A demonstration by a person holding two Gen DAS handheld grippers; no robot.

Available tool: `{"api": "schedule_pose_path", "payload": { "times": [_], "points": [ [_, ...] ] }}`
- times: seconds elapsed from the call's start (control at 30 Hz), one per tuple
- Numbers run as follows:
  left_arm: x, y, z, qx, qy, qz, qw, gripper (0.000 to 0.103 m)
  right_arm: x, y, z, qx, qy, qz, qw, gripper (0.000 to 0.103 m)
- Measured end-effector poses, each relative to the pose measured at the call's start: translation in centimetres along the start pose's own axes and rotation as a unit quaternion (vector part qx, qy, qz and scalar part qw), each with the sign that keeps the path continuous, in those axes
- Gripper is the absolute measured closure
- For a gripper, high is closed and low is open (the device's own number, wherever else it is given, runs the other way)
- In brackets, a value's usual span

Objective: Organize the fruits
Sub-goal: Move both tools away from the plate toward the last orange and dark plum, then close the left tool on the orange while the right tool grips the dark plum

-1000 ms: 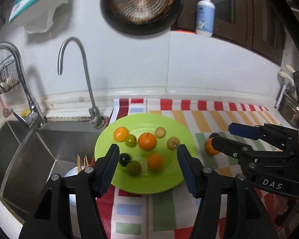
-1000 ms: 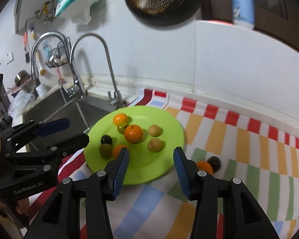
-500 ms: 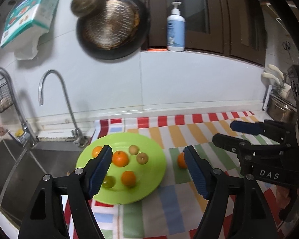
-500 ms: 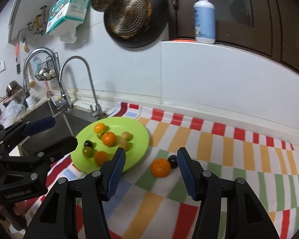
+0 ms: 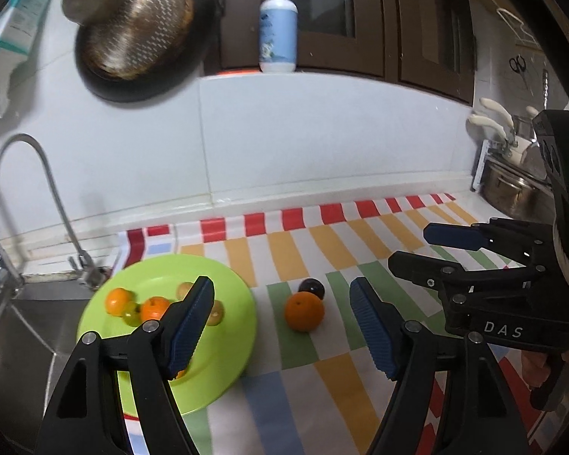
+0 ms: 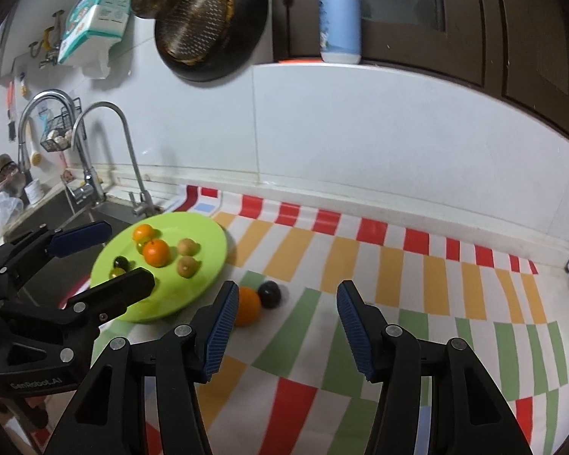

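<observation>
Nothing is held between the fingers of the left gripper (image 5: 282,326); its jaws stand apart. They are seen to have been opening within the last second, with no thing between them. The right gripper (image 6: 282,328) is likewise spread and empty.

Just ahead of the left gripper, framed between its fingers, an orange (image 5: 304,311) lies on the striped cloth (image 5: 345,379), with a dark round fruit (image 5: 312,289) touching it just behind. From the right gripper both lie ahead and slightly to its left.

The step in hand is judged to be the approach to these two strays. Next, one gripper would need to be brought forward over the orange and closed on it, then carried to the green plate (image 5: 231,341), further left.

Counted on the cloth: one orange, one dark fruit. On the plate, from the right view: two orange fruits, two tan ones, one dark, two greenish; more may be hidden behind the fingers.
</observation>
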State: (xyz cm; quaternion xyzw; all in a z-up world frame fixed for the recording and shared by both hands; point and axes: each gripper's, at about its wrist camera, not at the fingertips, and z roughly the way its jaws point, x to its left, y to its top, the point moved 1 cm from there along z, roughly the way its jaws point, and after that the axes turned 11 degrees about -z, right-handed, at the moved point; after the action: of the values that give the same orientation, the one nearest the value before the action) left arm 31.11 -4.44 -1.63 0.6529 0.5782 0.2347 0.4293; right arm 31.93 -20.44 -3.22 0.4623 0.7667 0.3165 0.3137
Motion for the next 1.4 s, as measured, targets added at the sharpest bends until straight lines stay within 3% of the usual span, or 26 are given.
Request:
{"api": "schedule_pose_path", "payload": {
  "times": [0.17, 0.43, 0.7, 1.07, 1.3, 1.4],
  "points": [
    [-0.2, -0.6, 2.4, 0.028, -0.012, 0.001, 0.9995, 0.031, -1.0, -0.9, 1.7, 0.017, 0.001, 0.007, 1.000, 0.048],
    [0.1, -1.4, 6.2, 0.081, -0.029, -0.014, 0.9962, 0.044, -1.7, -1.9, 4.4, 0.042, 0.008, 0.004, 0.999, 0.048],
    [0.1, -2.1, 9.4, 0.126, -0.032, -0.011, 0.9915, 0.050, -2.4, -3.0, 6.6, 0.065, 0.018, 0.012, 0.998, 0.048],
    [0.6, -2.4, 11.5, 0.155, -0.047, -0.026, 0.9864, 0.062, -2.7, -3.8, 8.2, 0.079, 0.021, 0.019, 0.996, 0.048],
    [0.6, -2.1, 10.9, 0.148, -0.048, -0.030, 0.9874, 0.063, -2.5, -3.9, 8.7, 0.081, 0.027, 0.019, 0.996, 0.048],
    [0.7, -1.5, 10.0, 0.133, -0.023, -0.018, 0.9907, 0.063, -2.2, -3.7, 8.8, 0.080, 0.032, 0.019, 0.996, 0.048]
  ]
}}
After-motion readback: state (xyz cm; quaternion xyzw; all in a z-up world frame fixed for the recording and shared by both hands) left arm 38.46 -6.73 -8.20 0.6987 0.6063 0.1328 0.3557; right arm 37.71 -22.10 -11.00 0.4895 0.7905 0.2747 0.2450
